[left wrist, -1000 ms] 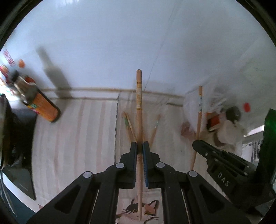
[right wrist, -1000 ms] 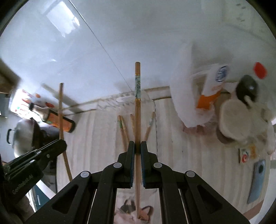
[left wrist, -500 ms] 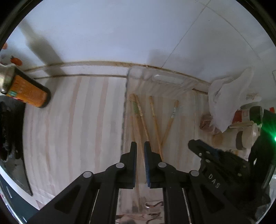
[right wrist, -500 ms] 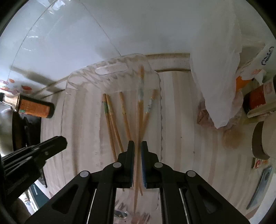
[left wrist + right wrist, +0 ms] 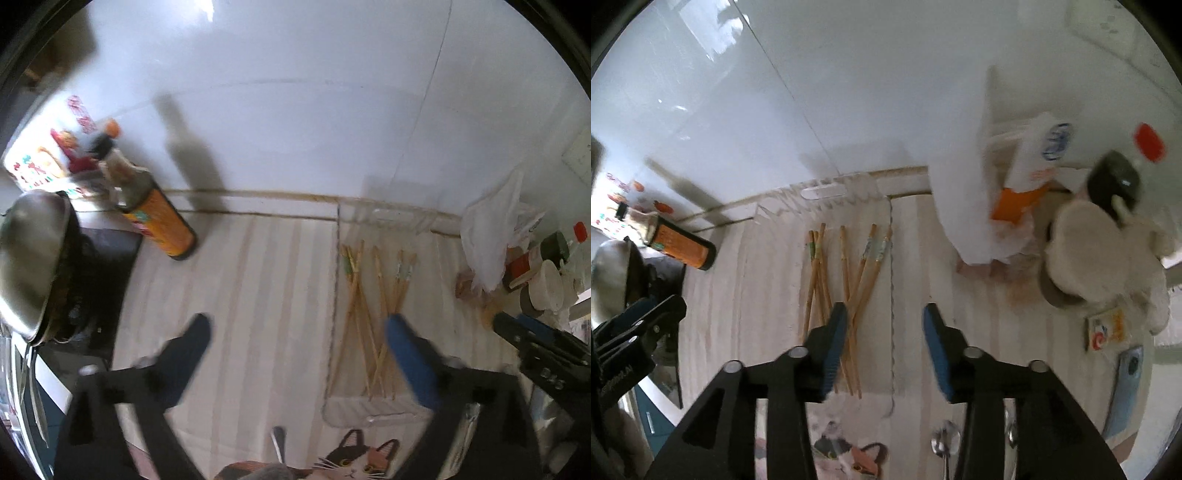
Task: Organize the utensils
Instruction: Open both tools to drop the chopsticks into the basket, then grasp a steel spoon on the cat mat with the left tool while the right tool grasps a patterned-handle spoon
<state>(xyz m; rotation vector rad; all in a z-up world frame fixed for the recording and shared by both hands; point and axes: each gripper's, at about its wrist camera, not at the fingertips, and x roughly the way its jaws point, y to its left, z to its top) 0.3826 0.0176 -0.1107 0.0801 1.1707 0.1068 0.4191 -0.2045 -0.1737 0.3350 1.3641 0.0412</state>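
We are looking down on slim, round wooden chopsticks (image 5: 846, 291) lying fanned and crossed in a loose pile on a clear, ridged plastic sheet (image 5: 768, 258) spread over the pale striped counter (image 5: 236, 295). Our left gripper (image 5: 297, 328) has just been opening and its jaws are gaping wide, empty; our right gripper (image 5: 884, 325) has just been opening too, jaws parted, nothing between them. A tall cylindrical orange-labelled bottle (image 5: 159, 221) is standing near the glossy white wall.

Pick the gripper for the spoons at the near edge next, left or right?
Right, probably. The right gripper is open and empty, and the spoons lie just below its right finger. The left gripper, jaws just opened, hangs over bare counter beside the chopsticks.
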